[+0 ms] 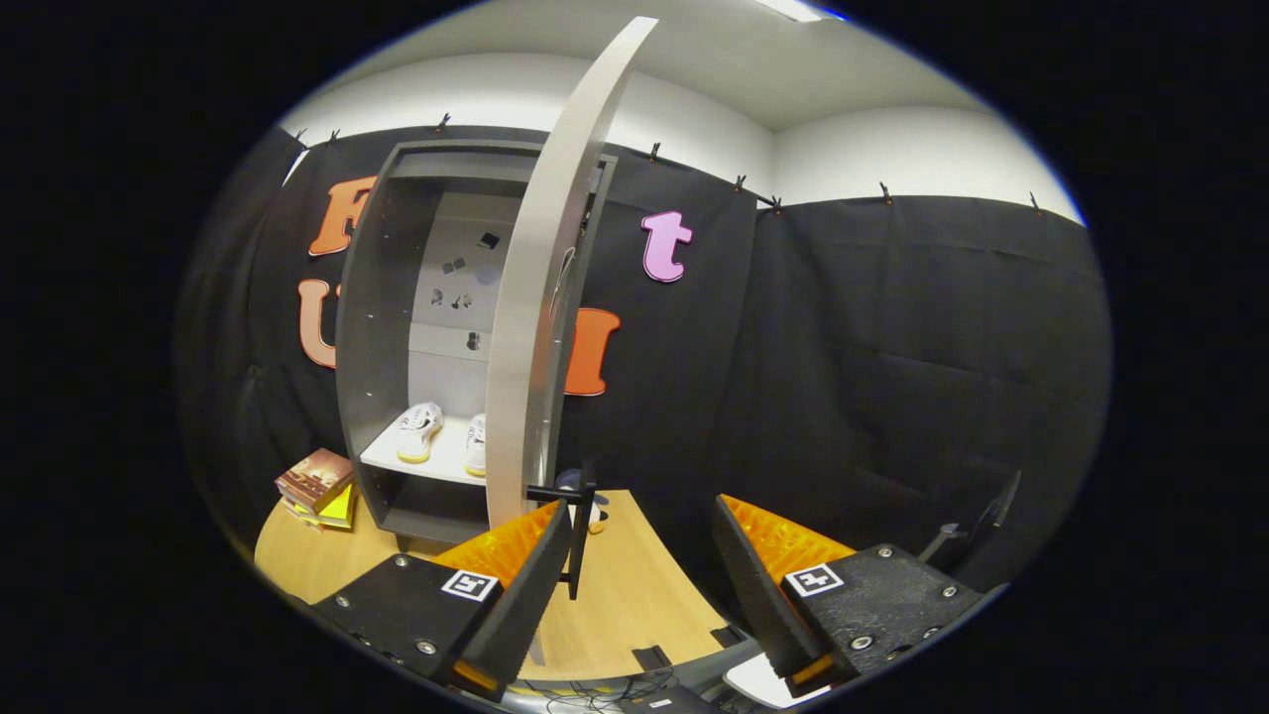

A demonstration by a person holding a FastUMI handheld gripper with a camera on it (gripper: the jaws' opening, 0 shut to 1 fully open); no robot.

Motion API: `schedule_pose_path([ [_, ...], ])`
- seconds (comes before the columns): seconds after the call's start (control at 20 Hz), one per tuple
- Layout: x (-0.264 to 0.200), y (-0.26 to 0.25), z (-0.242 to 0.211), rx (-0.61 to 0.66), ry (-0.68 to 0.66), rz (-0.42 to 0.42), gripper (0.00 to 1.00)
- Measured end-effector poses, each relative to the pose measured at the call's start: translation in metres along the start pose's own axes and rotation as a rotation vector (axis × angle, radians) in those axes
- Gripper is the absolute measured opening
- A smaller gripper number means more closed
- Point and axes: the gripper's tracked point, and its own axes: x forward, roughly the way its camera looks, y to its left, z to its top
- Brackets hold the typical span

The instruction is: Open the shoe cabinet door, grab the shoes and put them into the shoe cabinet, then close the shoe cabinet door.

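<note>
Gripper view
Gripper [639,570]: my 2 fingers are spread wide apart, released, with nothing between them but bare table and the air ahead.
Left finger [516,585]: its tip sits just below the door's lower edge, close to the black handle; I cannot tell whether it touches either one.
Right finger [763,585]: well clear of the cabinet, in front of the cloth wall.
Cabinet [372,327]: tall and grey, standing on the table ahead of my left finger, its open front turned toward me, its back against the cloth wall.
Door [530,327]: swung open, seen nearly edge-on, rising from just above my left finger to well past the cabinet's top.
Handle [575,535]: a black bar hanging down at the door's lower end, just beside my left fingertip.
Shoes [416,432]: 2 white shoes inside the cabinet, side by side on a low white shelf; the right shoe [476,444] is partly hidden behind the door.
Shelf [416,468]: white, low in the cabinet, with an open gap below it.
Books [317,484]: a small stack lying on the table, just left of the cabinet's foot.
Table [634,595]: light wood, running under my fingers and up to the cabinet.
</note>
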Motion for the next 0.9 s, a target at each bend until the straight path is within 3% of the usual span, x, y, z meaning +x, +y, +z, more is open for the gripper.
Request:
schedule_pose_path([
  [0.5, 0.005, 0.138, 0.015, 0.192, 0.005, 0.292, 0.9],
  [0.9, 0.041, 0.263, 0.038, 0.228, 0.012, 0.517, 0.93],
])
